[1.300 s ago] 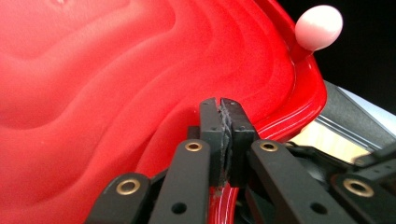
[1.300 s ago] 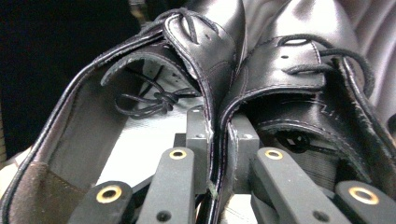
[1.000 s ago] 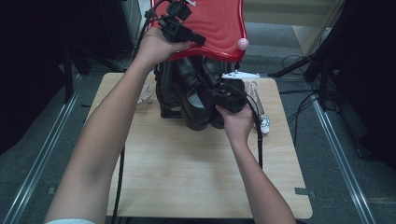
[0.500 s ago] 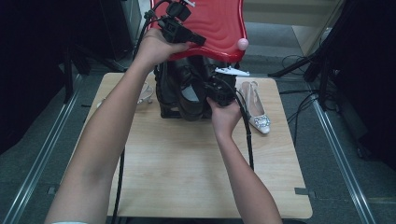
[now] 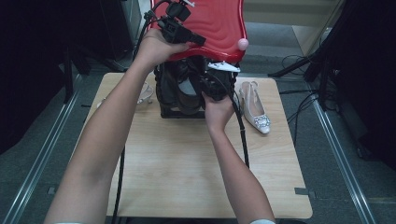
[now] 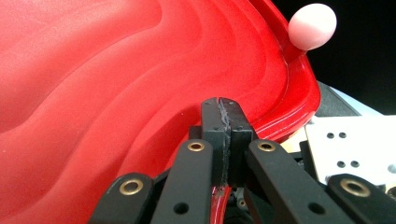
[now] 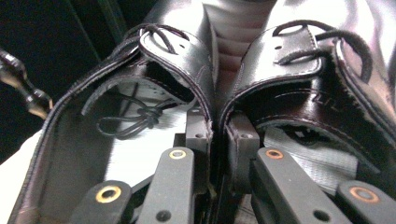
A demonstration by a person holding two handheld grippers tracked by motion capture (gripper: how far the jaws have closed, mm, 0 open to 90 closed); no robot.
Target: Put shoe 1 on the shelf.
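On the left, a pale shoe [image 5: 145,92] peeps out beside the person's left forearm on the counter [image 5: 187,177]. The left gripper [image 6: 223,122] has its fingers pinched tight on the rim of the red lid [image 5: 212,23], holding it tipped up over the black box [image 5: 169,95]. In the middle, the right gripper [image 7: 217,135] clamps the touching inner walls of a pair of black leather shoes [image 7: 261,74], right at the open box. Further right, a pale slingback [image 5: 254,108] lies on the counter. The step in hand looks like moving the black pair at the box. Next, the lid must stay up while the pair clears the box walls.
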